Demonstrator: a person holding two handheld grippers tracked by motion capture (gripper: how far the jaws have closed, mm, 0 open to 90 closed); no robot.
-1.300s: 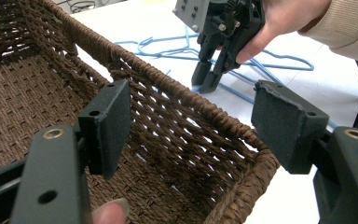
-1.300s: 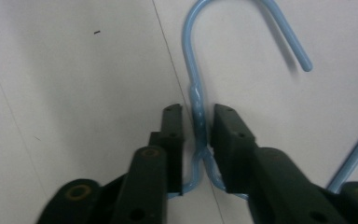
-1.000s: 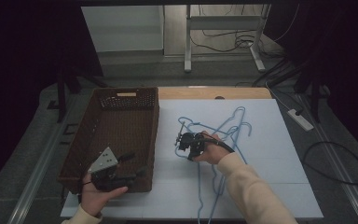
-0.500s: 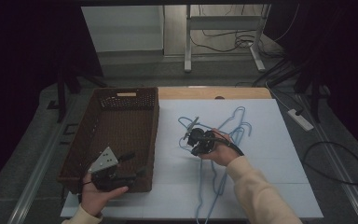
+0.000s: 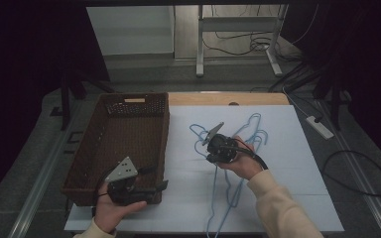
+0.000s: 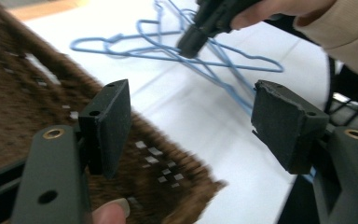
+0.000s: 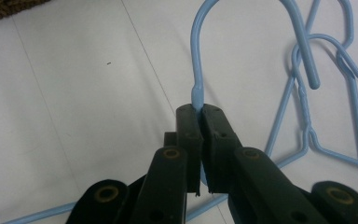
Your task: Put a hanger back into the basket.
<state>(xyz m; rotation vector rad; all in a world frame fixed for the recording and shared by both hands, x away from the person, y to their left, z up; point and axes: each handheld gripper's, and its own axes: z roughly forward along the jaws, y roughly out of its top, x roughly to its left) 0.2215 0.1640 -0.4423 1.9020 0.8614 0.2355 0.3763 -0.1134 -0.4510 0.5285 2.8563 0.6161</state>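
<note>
Right gripper (image 7: pixel 200 108) clamped on hanger (image 7: pixel 197 56) neck, hook pointing away; basket (image 5: pixel 129 144) leftward, beside spread, empty left gripper (image 6: pixel 191 121).

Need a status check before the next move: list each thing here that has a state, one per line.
Right claw: shut on the neck of a blue hanger, just below its hook.
Left claw: open, nothing between the pads, held over the basket's near corner.
Basket: upright on the table, no hanger seen inside.
Other blue hangers: lying flat and overlapping on the white sheet.
</note>
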